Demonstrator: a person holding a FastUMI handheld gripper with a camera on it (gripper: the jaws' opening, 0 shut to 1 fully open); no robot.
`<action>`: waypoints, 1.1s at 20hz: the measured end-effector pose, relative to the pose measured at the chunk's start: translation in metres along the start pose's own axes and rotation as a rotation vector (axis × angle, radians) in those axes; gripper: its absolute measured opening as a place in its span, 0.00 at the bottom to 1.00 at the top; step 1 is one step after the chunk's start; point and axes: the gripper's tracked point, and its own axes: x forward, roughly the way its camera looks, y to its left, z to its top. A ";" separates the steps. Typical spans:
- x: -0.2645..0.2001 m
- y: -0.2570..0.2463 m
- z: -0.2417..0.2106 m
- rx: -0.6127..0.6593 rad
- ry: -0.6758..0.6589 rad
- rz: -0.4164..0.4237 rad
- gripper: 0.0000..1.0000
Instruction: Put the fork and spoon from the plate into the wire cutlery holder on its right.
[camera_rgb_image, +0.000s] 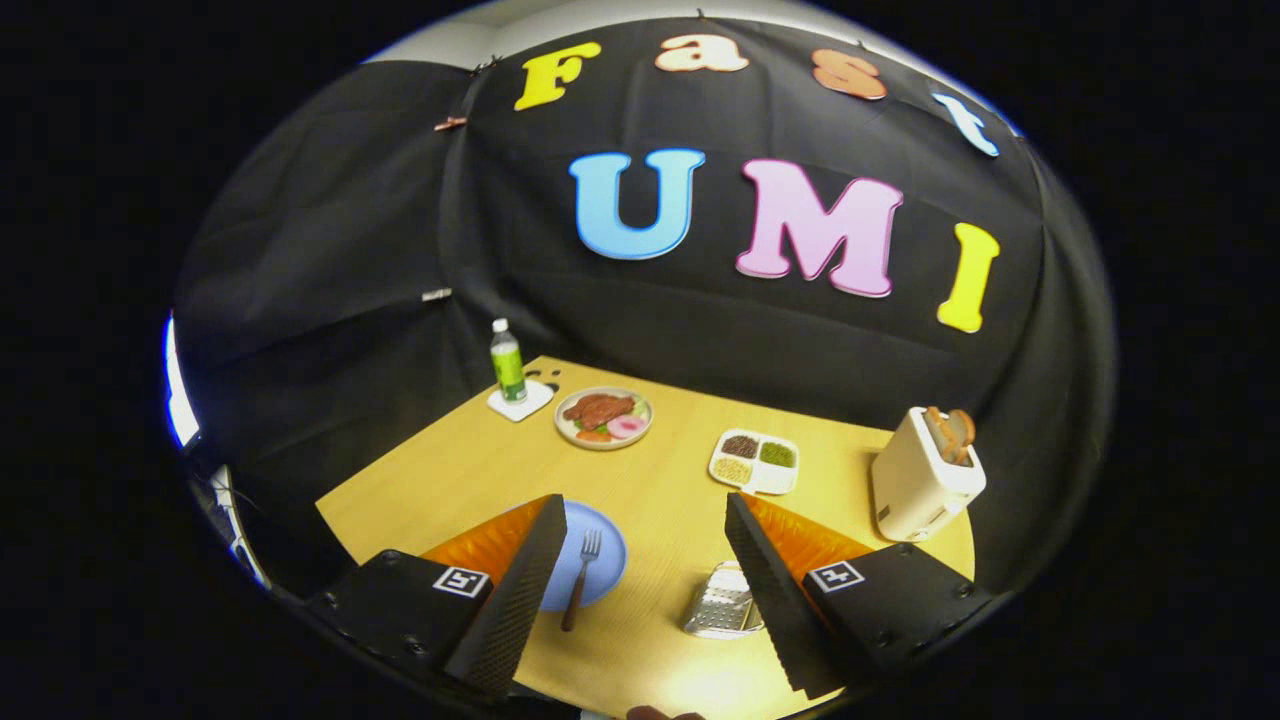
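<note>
A blue plate (600, 562) lies on the wooden table (650, 480), partly hidden behind my left finger. A fork (581, 576) with a brown handle rests on it, tines pointing away, handle hanging over the near rim. The metal wire cutlery holder (718, 602) stands to the plate's right, half hidden by my right finger. My gripper (645, 515) hovers open above the table with nothing between its fingers; the plate and the holder sit below the gap. I cannot make out a spoon.
A white toaster (922, 475) with toast stands at the right. A divided white tray (756, 461) of grains, a plate of food (603, 417), and a green bottle (508, 366) on a white coaster (520, 401) stand farther back.
</note>
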 end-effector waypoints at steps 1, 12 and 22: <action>0.010 0.009 -0.011 -0.007 0.042 0.021 1.00; 0.101 0.074 -0.123 -0.084 0.401 0.131 0.97; 0.139 0.085 -0.184 -0.045 0.581 0.105 0.77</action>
